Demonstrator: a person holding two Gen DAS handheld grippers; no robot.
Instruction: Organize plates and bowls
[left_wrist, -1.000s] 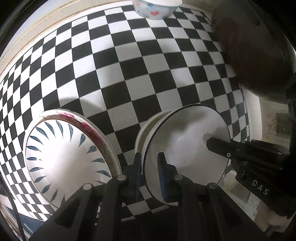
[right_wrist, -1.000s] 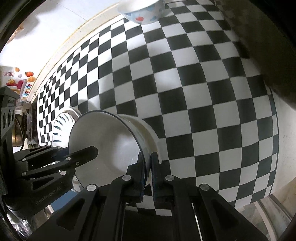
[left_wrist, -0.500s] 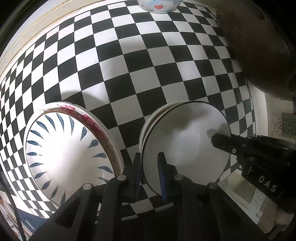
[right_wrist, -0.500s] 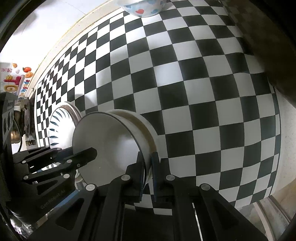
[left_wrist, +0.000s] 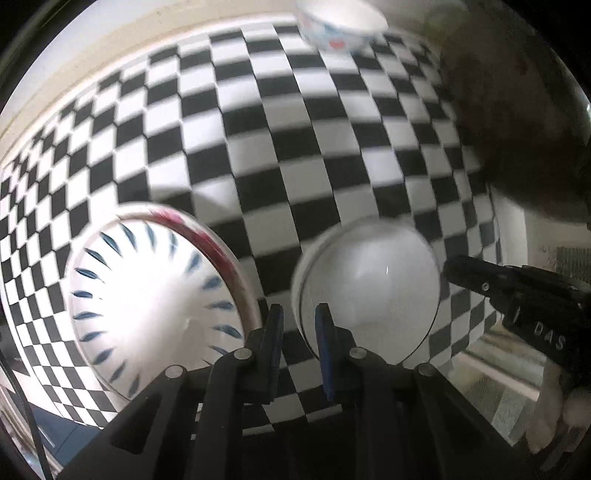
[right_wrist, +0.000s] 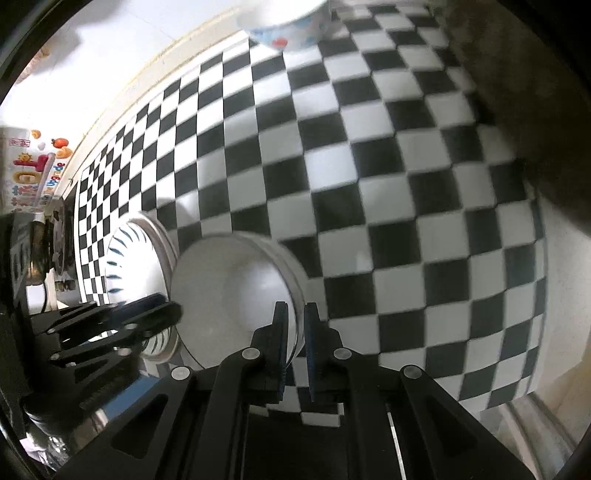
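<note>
Checkered black-and-white tablecloth (left_wrist: 332, 166) lies beneath both grippers, left gripper (left_wrist: 298, 332) and right gripper (right_wrist: 294, 332), clamping the plain white bowls' (left_wrist: 369, 288) opposite rims; next, stacking them likely needs level carrying.

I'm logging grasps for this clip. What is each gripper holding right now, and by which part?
Both hold the plain white bowl: the left gripper pinches its rim on one side, the right gripper pinches the rim opposite.
</note>
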